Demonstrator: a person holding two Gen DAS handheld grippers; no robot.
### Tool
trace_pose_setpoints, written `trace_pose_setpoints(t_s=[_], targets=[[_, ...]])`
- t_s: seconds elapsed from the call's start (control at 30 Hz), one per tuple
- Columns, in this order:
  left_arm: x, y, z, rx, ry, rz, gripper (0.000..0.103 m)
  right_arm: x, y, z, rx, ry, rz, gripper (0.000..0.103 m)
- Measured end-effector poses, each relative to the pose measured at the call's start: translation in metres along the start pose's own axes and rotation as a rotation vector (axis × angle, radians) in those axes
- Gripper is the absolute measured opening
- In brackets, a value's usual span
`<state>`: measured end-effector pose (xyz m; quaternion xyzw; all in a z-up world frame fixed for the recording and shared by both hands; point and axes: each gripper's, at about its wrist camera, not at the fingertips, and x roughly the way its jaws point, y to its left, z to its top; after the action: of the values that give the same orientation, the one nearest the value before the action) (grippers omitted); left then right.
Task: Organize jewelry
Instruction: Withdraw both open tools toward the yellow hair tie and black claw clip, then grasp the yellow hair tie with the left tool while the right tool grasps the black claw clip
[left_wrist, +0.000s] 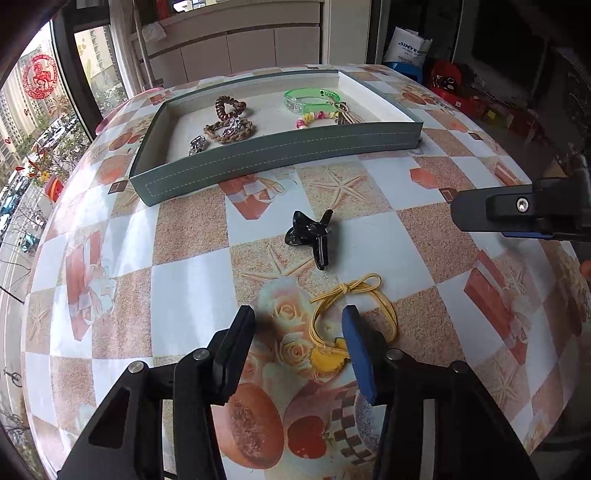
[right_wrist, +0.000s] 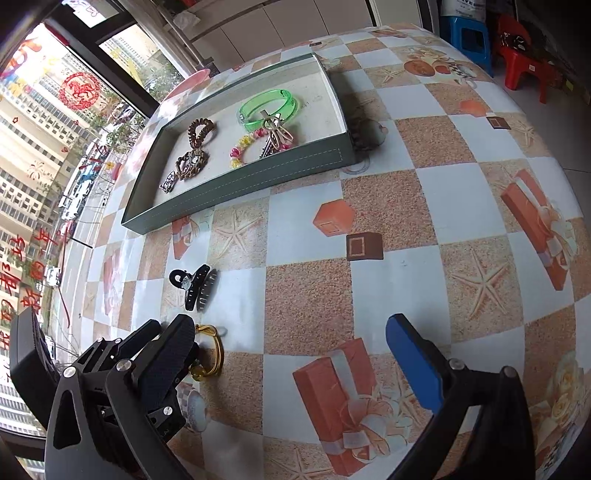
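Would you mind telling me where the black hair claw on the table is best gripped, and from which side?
Grip the black hair claw across its hinged middle, from above. It lies on its side on the table, handles and teeth splaying outward, so the narrow waist probably gives two opposing faces. It lies clear of the yellow cord.

The left hand-held gripper (left_wrist: 298, 325) tilts steeply down toward the desk (left_wrist: 192, 280), its black finger and its blue-padded finger standing partly apart; nothing appears pressed between the pads, though the blue pad's far side is hidden. The right hand-held gripper (right_wrist: 291, 330) points down at a similar slant, its black finger and blue-padded finger spread wide with only bare surface between them. In the left wrist view, one black finger of the right gripper reaches in from the right edge.
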<state>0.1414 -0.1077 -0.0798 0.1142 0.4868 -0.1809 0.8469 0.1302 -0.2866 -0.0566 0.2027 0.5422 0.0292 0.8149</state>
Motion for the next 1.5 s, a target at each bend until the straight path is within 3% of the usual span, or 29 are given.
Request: trace_pose_setpoints(t_s=[0.03,0.13,0.2,0.3,0.33,0.7,1.03,1.3,1.5], targets=[[-0.001,0.000,0.000,0.002,-0.001,-0.001,0.050,0.000,0.001,0.000,-0.003,0.000,0.000,0.103],[-0.001,0.001,-0.001,0.006,-0.001,-0.005,0.047,0.002,0.004,0.001,-0.007,0.001,0.001,0.103],[-0.002,0.002,-0.001,0.007,-0.005,-0.002,0.033,0.003,0.006,0.001,-0.010,0.004,0.002,0.103],[-0.002,0.006,-0.002,-0.001,-0.006,-0.006,0.026,0.005,0.008,0.000,-0.016,0.008,0.001,0.103],[-0.002,0.007,-0.003,-0.002,-0.008,0.003,0.017,0.005,0.009,0.000,-0.018,0.009,0.000,0.103],[-0.008,0.033,-0.015,-0.036,-0.017,0.001,0.016,0.015,0.025,-0.004,-0.053,0.026,-0.006,0.103],[-0.017,0.062,-0.030,-0.103,-0.018,0.038,0.016,0.042,0.071,-0.008,-0.156,0.042,-0.029,0.101],[-0.022,0.080,-0.039,-0.144,-0.017,0.048,0.016,0.064,0.110,-0.005,-0.241,0.025,-0.111,0.091],[-0.022,0.081,-0.041,-0.141,-0.023,0.054,0.016,0.067,0.117,-0.003,-0.248,0.002,-0.197,0.073]])
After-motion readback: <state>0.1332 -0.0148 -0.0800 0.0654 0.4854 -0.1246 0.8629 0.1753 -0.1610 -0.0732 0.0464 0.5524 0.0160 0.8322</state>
